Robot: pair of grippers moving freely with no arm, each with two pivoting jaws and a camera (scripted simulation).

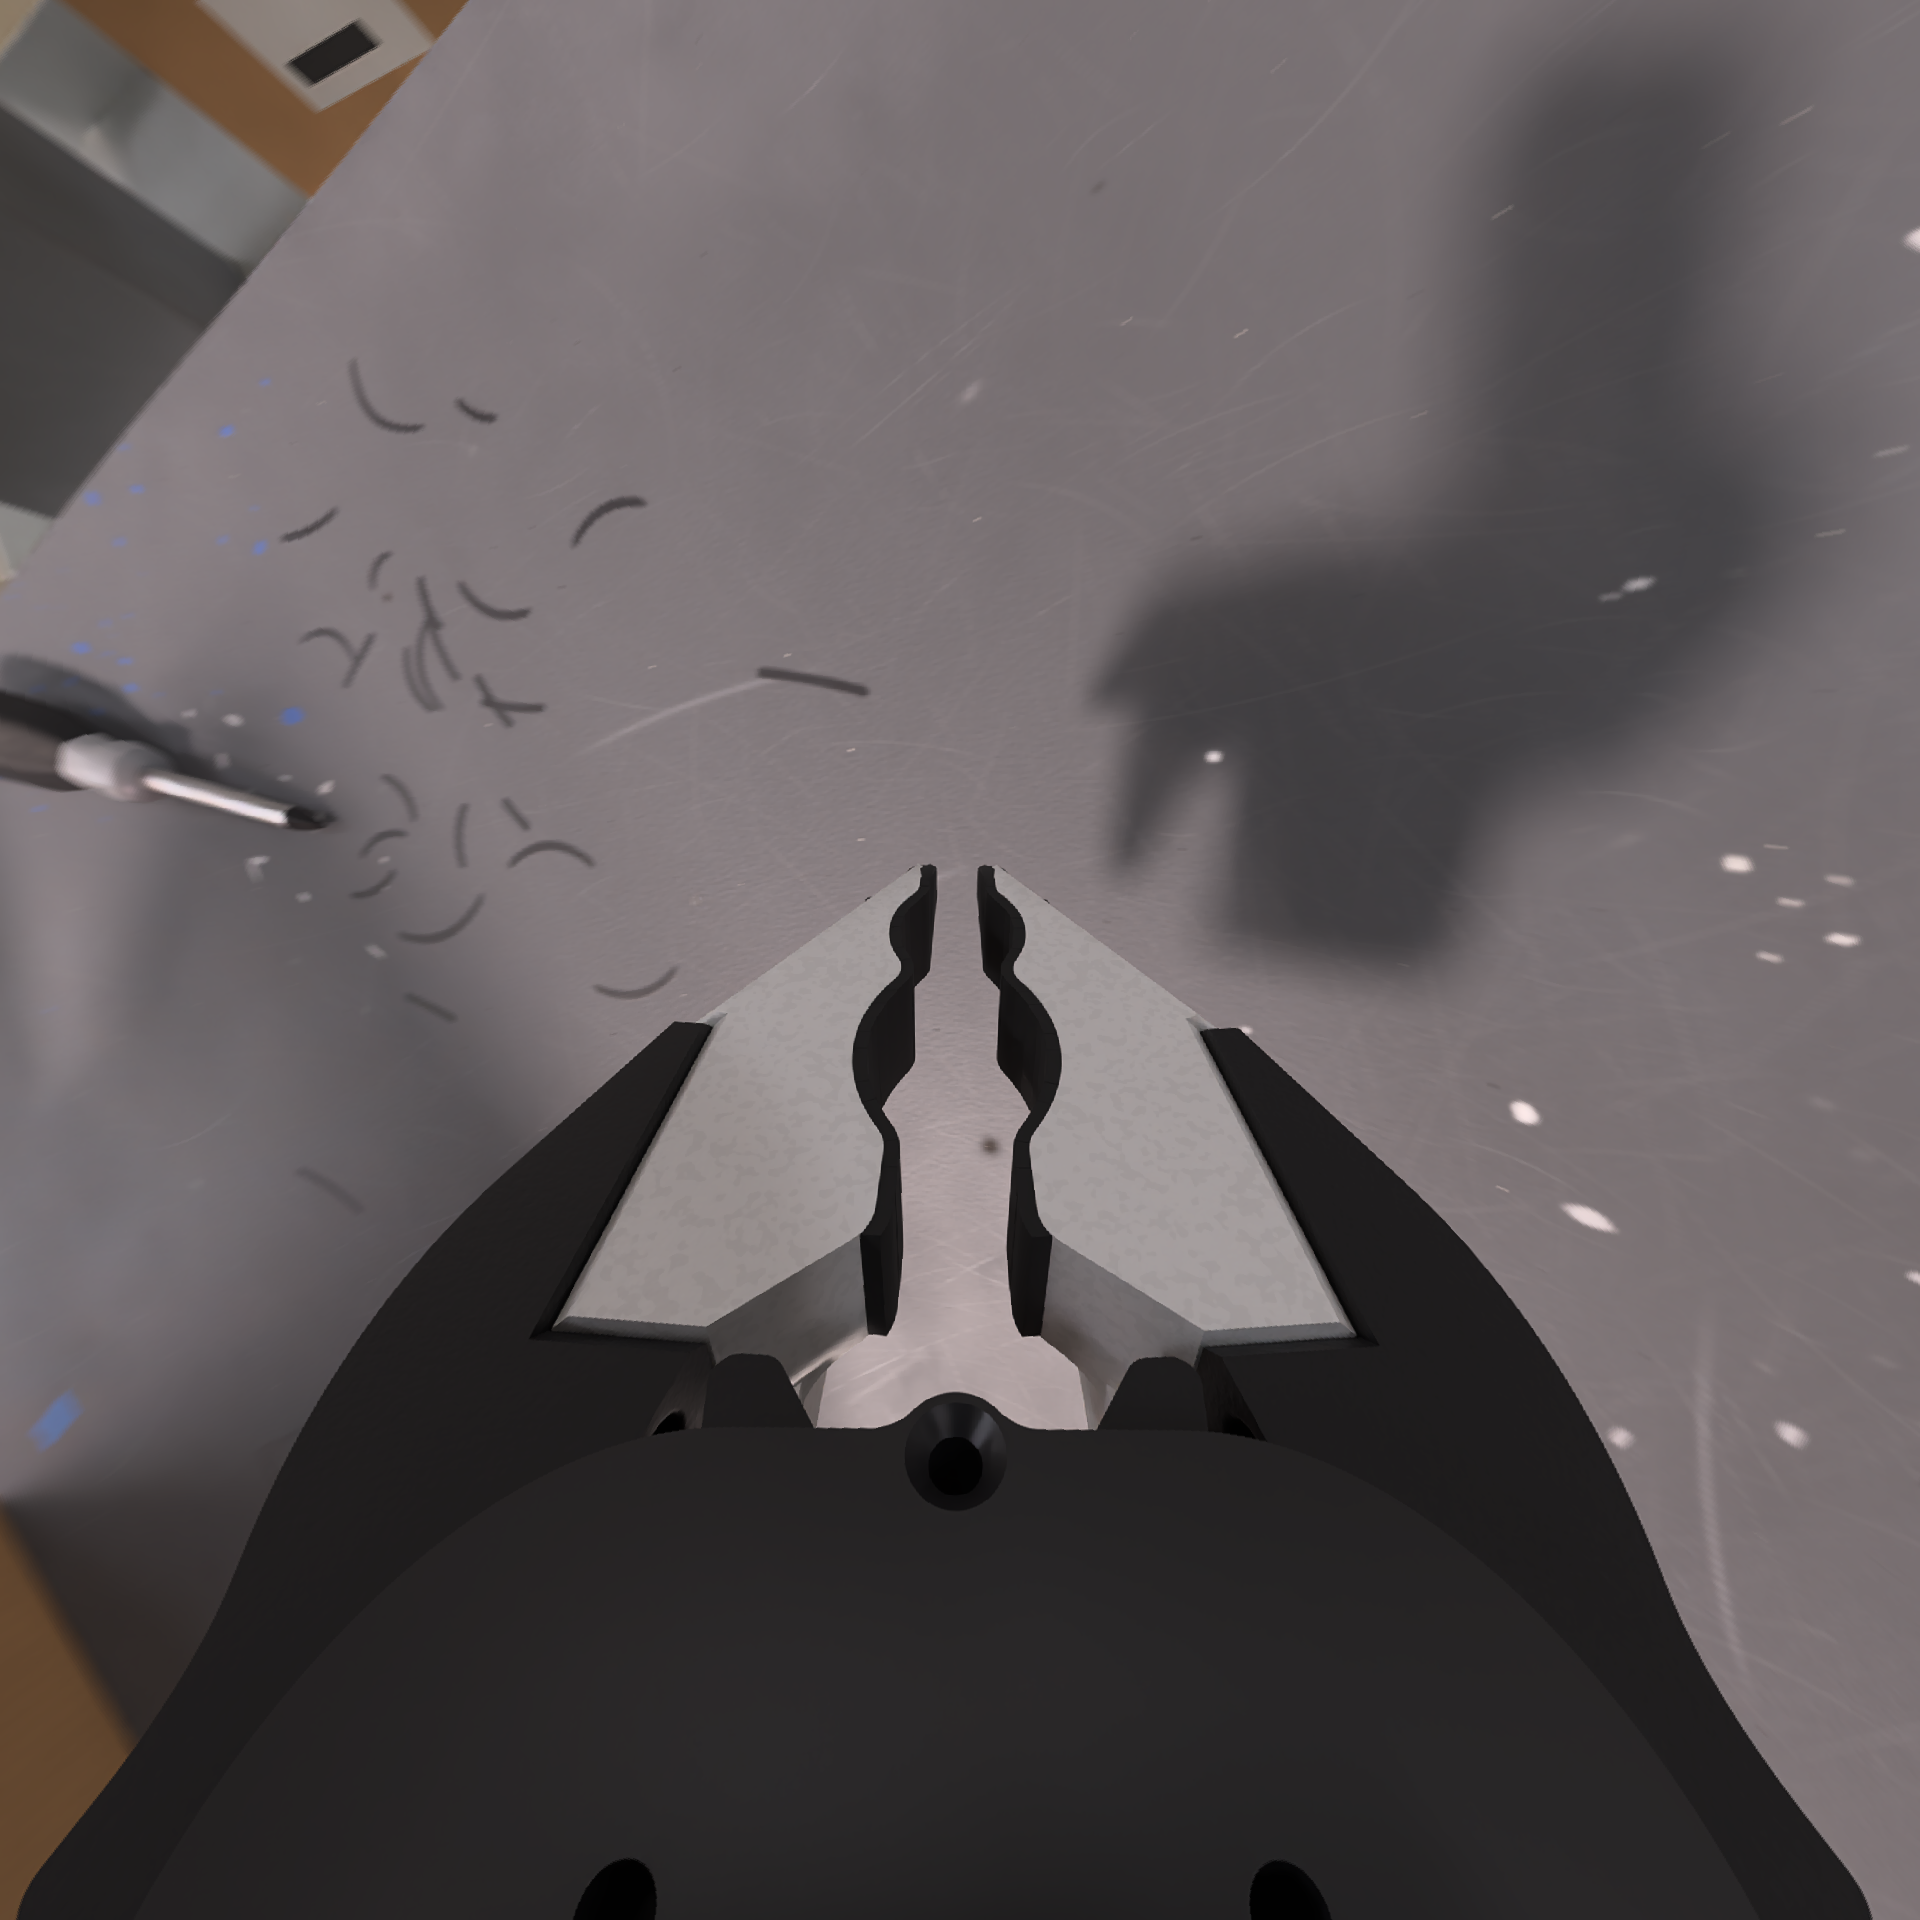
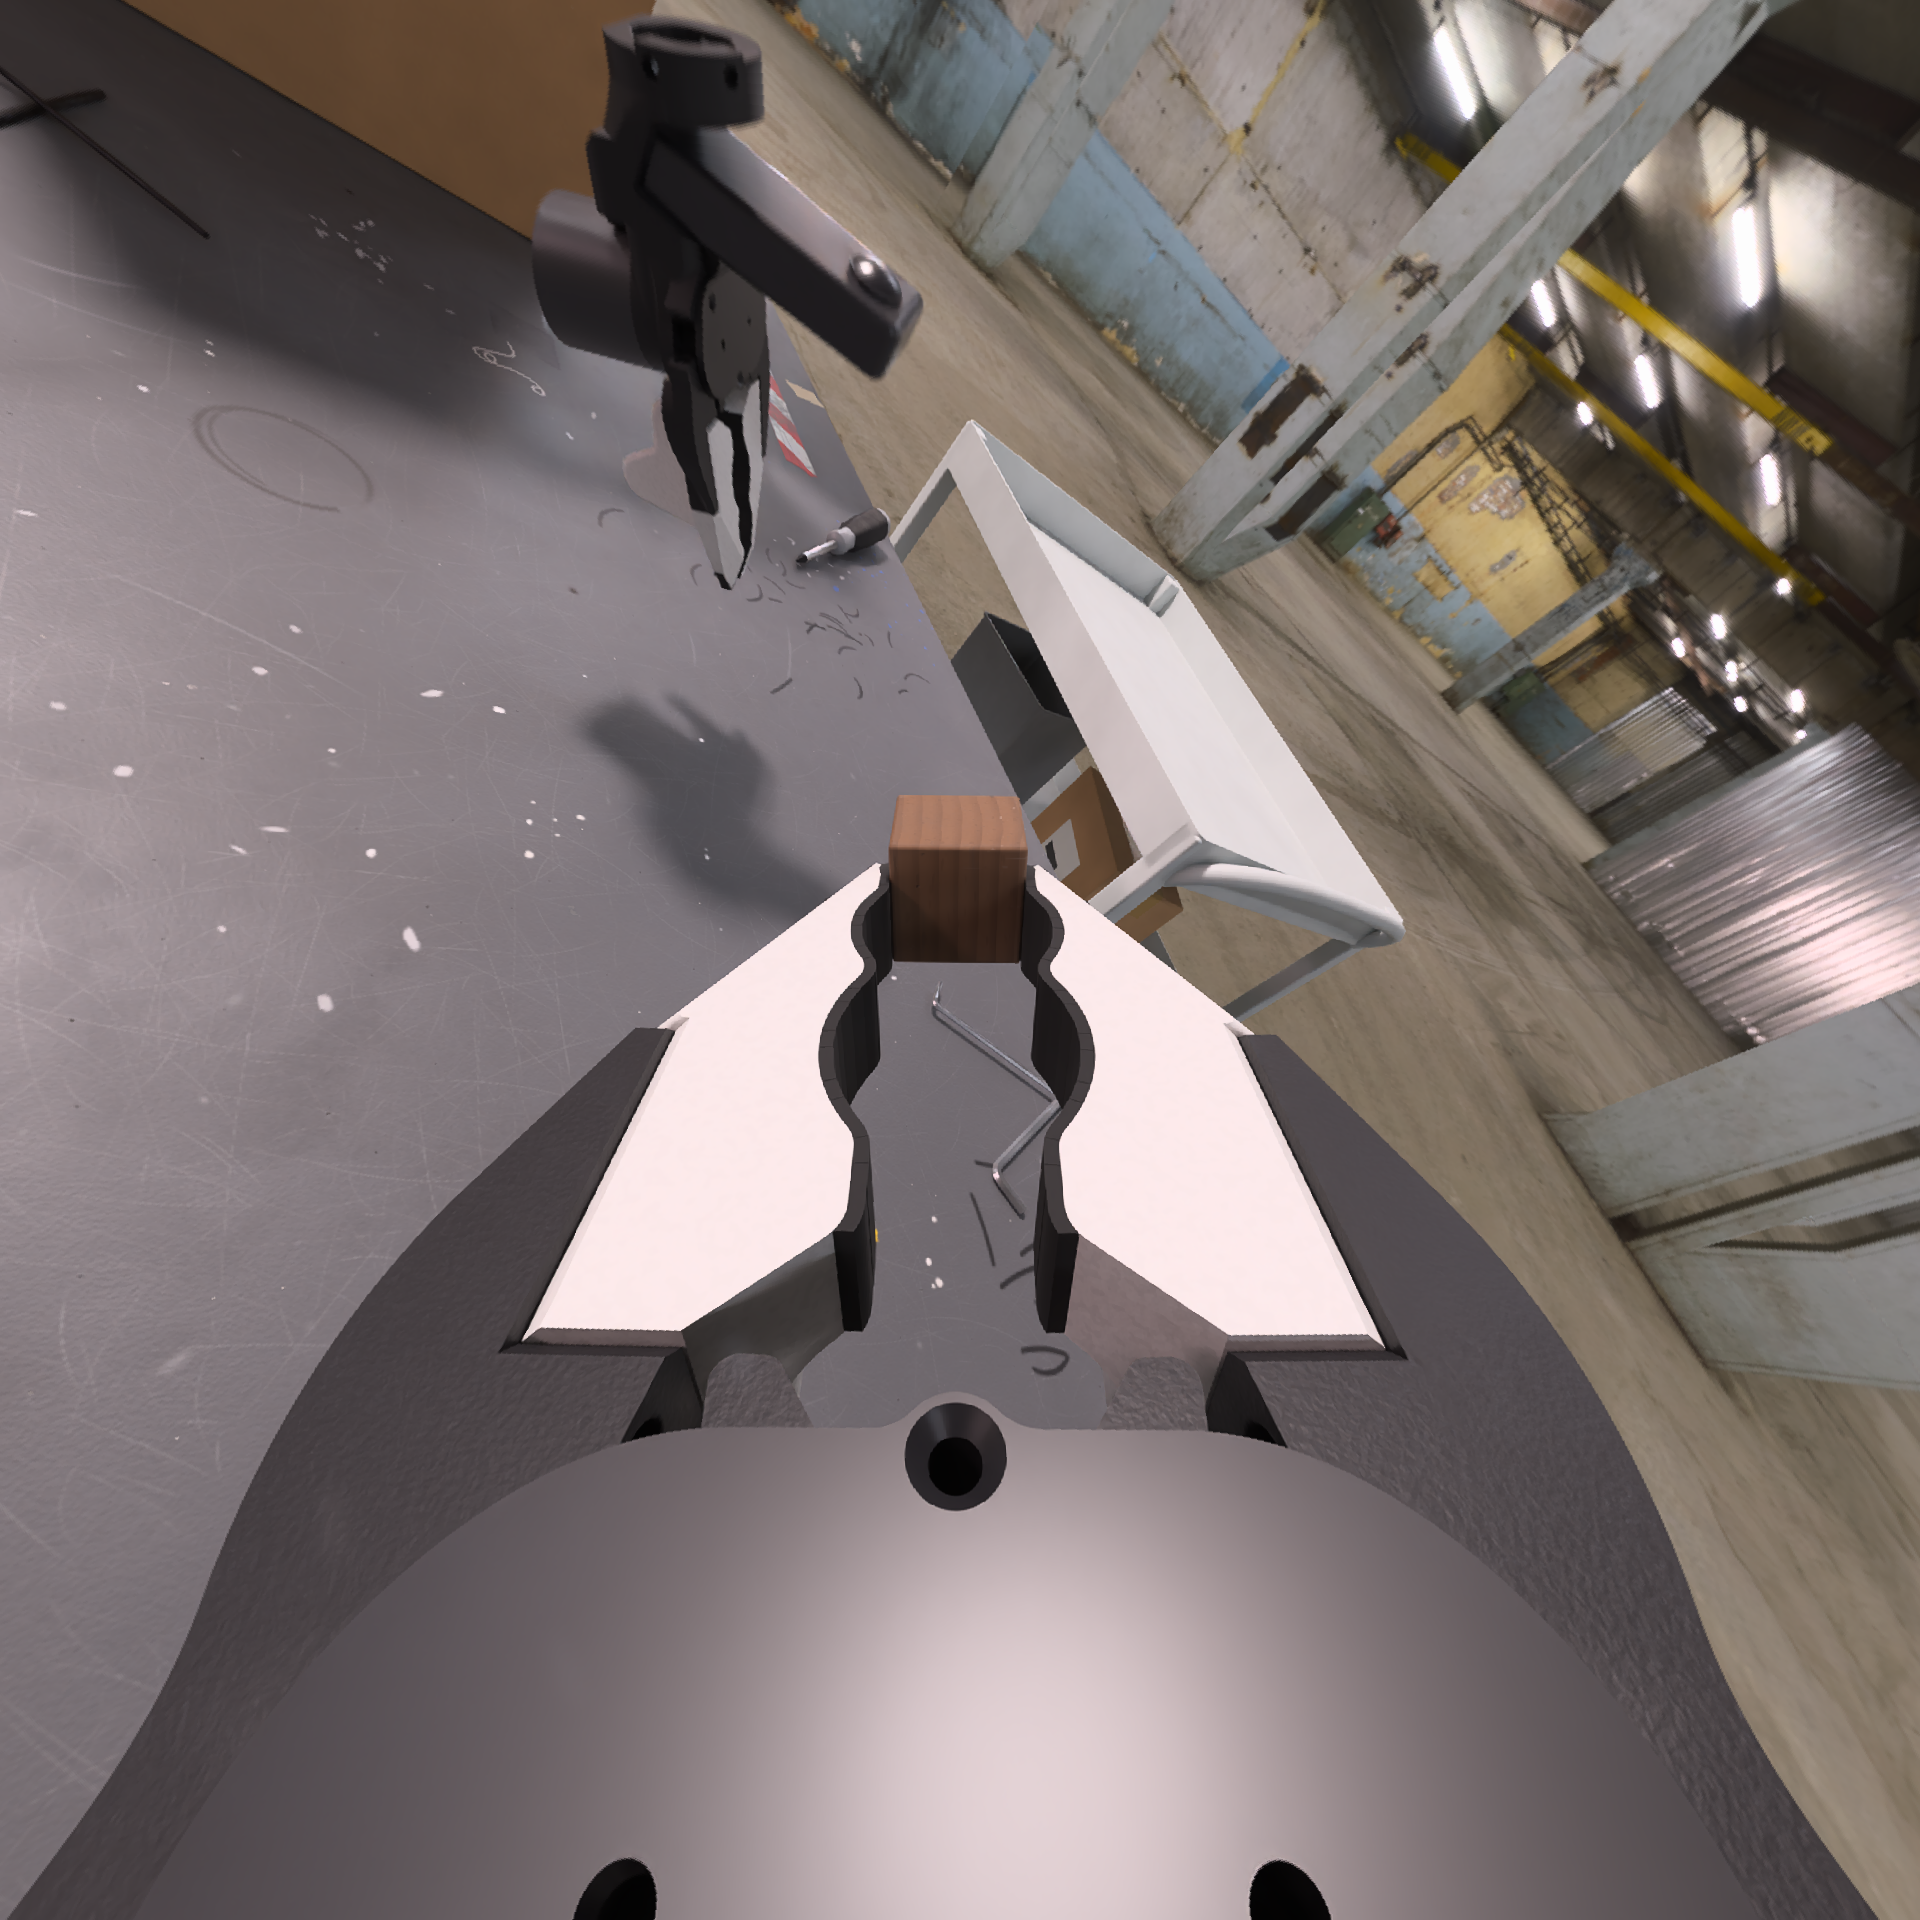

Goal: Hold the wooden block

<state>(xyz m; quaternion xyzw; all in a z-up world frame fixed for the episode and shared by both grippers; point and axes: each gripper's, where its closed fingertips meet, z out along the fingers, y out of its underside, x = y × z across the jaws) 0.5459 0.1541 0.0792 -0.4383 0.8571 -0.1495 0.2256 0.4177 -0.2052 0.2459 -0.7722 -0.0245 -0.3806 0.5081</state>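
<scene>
Brown and grainy, the wooden block (image 2: 956, 891) sits clamped between the tips of the right gripper (image 2: 957, 896), its two fingers (image 2: 769, 1023) pressed against opposite faces of the cube. It is carried clear above the grey worktable (image 2: 260, 935), near the table's edge, and throws a shadow on the surface below. Under the fingers a bent hex key (image 2: 1023, 1107) lies on the table among short dark shavings.

Farther off, the left gripper (image 2: 727, 566) points down at the table, well apart from the block. Its own camera shows its tips (image 1: 956, 873) drawn almost together with only a thin slit between them and nothing inside. A screwdriver bit (image 1: 187, 792) lies to one side of it, near curled metal shavings (image 1: 457, 665). Beyond the table's edge stands a white trolley (image 2: 1195, 727).
</scene>
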